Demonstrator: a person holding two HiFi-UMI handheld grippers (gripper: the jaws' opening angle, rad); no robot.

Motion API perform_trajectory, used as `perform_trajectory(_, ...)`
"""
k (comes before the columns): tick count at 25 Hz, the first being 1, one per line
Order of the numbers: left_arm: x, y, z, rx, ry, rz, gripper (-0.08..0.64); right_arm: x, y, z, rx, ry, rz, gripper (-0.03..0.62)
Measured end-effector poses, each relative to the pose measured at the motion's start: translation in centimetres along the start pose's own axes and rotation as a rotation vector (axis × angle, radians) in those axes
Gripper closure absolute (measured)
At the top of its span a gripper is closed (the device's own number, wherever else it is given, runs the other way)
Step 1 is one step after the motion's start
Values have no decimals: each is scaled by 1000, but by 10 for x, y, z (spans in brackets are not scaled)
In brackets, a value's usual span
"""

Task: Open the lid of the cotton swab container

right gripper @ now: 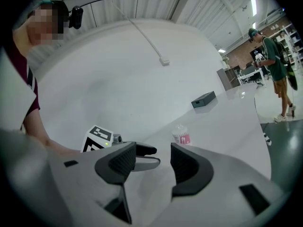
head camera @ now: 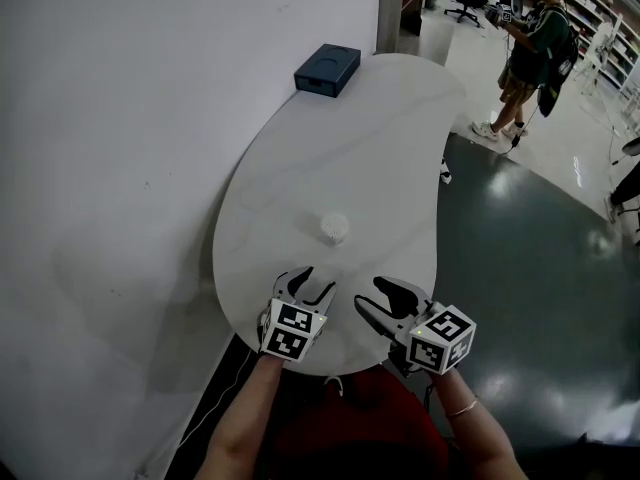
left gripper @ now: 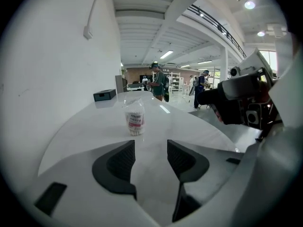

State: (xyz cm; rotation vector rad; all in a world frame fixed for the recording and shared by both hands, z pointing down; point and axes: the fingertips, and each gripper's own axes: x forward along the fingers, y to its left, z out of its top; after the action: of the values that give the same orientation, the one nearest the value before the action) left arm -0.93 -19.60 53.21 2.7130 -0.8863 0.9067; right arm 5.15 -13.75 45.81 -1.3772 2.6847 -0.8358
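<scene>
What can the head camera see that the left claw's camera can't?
Only the head view: the person's arms and a bracelet. Only the left gripper view: ceiling lights, a wall cable and the pink label on the cotton swab container. Both: that container, the dark box, the white table and the open left claw.

The cotton swab container (head camera: 334, 228) stands upright on the surface (head camera: 380, 138), near its middle and apart from everything else. In front of the container, over the surface's near edge, the left gripper (head camera: 313, 283) and the right gripper (head camera: 372, 298) are side by side. The left is almost in line with the container and the right is off to its right; neither touches it. Behind the container, at the surface's far end by the wall (head camera: 120, 168), lies a box (head camera: 327, 69). The wall runs along the container's left. The floor (head camera: 520, 258) lies to its right, where a person (head camera: 530, 48) stands well behind.
</scene>
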Motion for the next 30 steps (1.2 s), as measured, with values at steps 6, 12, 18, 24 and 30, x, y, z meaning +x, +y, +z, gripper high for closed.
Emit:
perform_trajectory(6,-26,-8,4,4,-42,13,395,-8,9,-4,3,-24,-41,353)
perform_trajectory(12,-49,-16,8,-52,-101,23,468,-14,19,-12,24,-40,-56,353)
perform_trajectory(18,-68,-27,7,-62,-122,7,506,-17,34,-19,23,-48,-64,387)
perform_trajectory(24,-86,-30,10,-69,-152,0,518,-21,41,-24,12,-55,-110,459)
perform_trajectory(30,-104,-37,10,-74,-184,-15,523,-28,51,-27,-23,-78,-151,533)
